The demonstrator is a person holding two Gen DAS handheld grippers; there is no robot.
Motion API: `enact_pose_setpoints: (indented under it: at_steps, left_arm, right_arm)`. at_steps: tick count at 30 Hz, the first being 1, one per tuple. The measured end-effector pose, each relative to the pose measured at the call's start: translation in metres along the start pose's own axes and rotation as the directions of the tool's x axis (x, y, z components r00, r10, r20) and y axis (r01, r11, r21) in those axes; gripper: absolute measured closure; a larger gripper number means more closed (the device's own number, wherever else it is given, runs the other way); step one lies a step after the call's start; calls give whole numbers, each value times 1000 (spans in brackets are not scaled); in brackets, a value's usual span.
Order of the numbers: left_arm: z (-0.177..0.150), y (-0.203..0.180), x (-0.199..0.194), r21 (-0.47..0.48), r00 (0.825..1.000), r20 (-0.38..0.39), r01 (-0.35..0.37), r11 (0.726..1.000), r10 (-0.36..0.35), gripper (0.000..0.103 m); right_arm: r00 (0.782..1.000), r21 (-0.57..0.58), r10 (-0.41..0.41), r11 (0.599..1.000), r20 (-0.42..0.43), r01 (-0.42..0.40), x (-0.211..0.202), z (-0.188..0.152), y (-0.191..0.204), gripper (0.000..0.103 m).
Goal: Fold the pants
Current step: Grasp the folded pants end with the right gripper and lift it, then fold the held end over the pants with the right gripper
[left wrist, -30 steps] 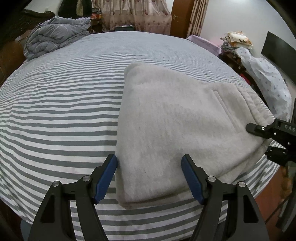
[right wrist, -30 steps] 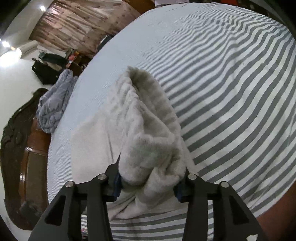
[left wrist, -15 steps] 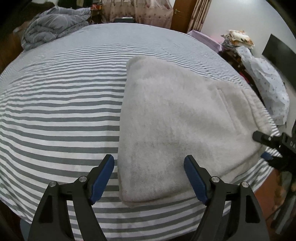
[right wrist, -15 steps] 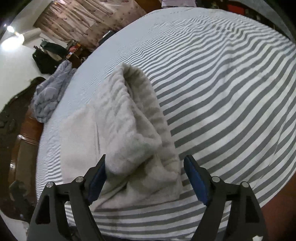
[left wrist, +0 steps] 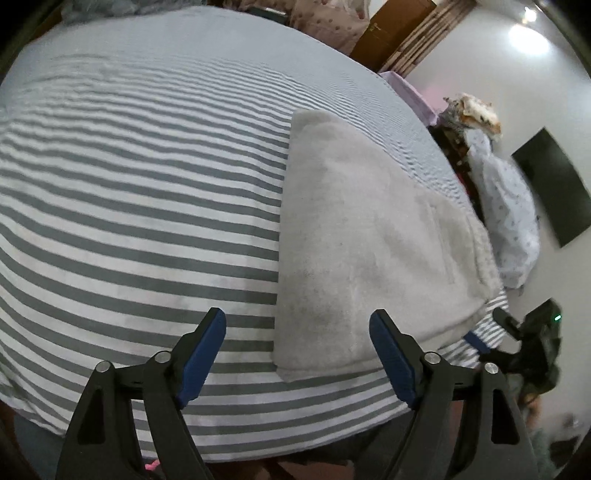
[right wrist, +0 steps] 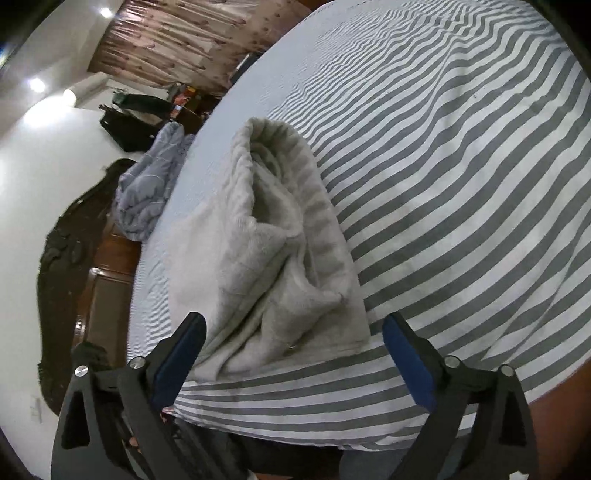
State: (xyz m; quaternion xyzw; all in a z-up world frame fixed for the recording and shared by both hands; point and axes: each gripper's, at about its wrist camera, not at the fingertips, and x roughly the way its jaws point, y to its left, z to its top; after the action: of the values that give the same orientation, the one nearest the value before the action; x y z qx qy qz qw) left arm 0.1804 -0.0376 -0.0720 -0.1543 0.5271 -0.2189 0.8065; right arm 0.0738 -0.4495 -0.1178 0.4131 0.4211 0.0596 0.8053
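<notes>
The grey fleece pants lie folded into a thick pad near the front edge of the striped bed. My left gripper hovers over their near left corner. Its jaws are opening and the blue pads touch no cloth. In the right wrist view the pants show their bunched waistband end, layers stacked and rumpled. My right gripper stands just short of that end, its jaws opening wide with nothing pressed between them. It also shows at the right edge of the left wrist view, as the right gripper beside the bed.
A crumpled blue-grey quilt lies at the bed's far side by a dark wooden headboard. Curtains and a wooden door stand behind. A cloth-covered pile and a dark wall panel are at the right.
The right gripper let go of the pants' waistband end and drew back, and the cloth dropped onto the bed. The left gripper swung left and widened a little.
</notes>
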Motion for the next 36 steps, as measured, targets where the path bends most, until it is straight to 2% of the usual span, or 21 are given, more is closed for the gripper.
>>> enact_pose_setpoints:
  at_steps: [8,13,22,26,33,35,36]
  left_arm:
    - [11,2,9,-60,995,-11,95,994,-96,12]
    - [20,10,21,-116,990,-7,141,983,-142,9]
    - [43,11,52,-112,993,-20,118,987,-120,9]
    - [51,4,61,-78,994,-14,108,991,-109,4]
    - [58,-17,79,7,995,-19,102,995,-102,4]
    - [57,-26,84,44,995,-23,97,994,-96,13]
    - [57,-29,85,54,997,-18,78,996,-77,14]
  right_arm:
    - [998,-44,62,997,-32,-63,18,7,5,2]
    - [997,-58,58,996,-42,-60,38,8,8,2]
    - [988,-74,147,986,-46,-150,61,22,8,1]
    - [981,-74,186,979,-51,-190,65,31,6,1]
    - [973,-122,206,968,-104,-218,87,46,20,5]
    - [976,-140,180,970,-125,-197,93,48,25,7]
    - [977,-139,170,972,-128,-188,94,49,25,12]
